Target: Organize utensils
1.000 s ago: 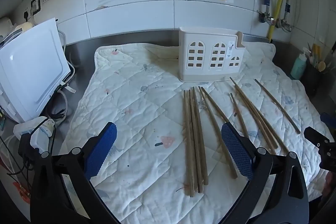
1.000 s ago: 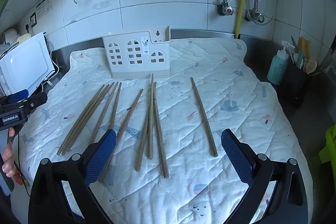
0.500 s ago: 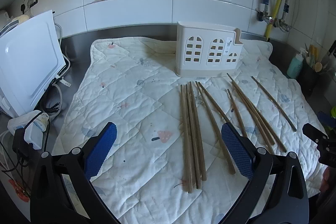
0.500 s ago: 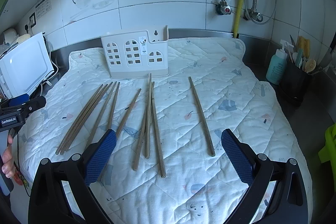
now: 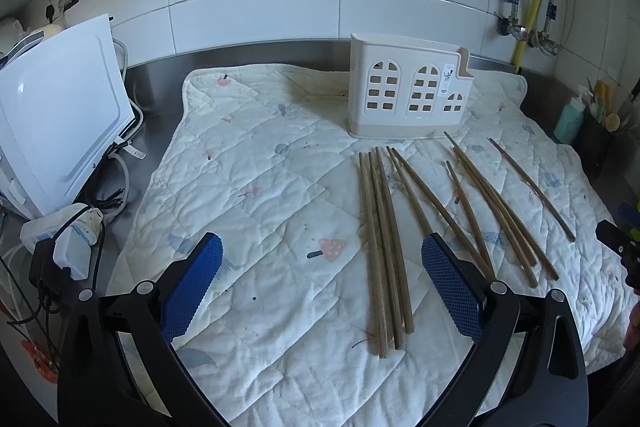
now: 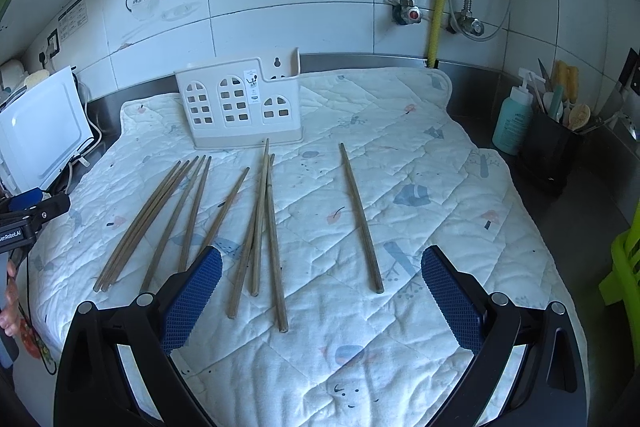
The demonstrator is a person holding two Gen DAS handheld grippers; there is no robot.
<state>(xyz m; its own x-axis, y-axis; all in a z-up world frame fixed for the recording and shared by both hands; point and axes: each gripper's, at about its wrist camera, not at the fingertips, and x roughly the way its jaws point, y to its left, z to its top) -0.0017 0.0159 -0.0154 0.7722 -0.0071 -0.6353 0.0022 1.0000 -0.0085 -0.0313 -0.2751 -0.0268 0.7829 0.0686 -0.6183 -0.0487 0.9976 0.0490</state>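
Several wooden chopsticks [image 5: 384,247] lie loose on a white quilted mat [image 5: 260,195], also in the right wrist view [image 6: 264,219]. One chopstick [image 6: 360,215] lies apart to the right. A white house-shaped utensil holder [image 5: 408,95] stands upright at the back of the mat, and shows in the right wrist view [image 6: 240,107]. My left gripper [image 5: 320,283] is open and empty above the mat's near part, a bundle of chopsticks between its fingers. My right gripper [image 6: 320,287] is open and empty, with chopstick ends between its fingers.
A white appliance [image 5: 60,127] with cables and a power strip [image 5: 68,239] stands left of the mat. A black utensil pot [image 6: 556,147] and a teal bottle [image 6: 512,119] stand at right. A green basket [image 6: 628,267] is at the right edge. Tiled wall with pipes behind.
Both grippers have drawn back and risen slightly, so the mat and chopsticks look a little farther. Jaws stay open. No chopstick has moved.
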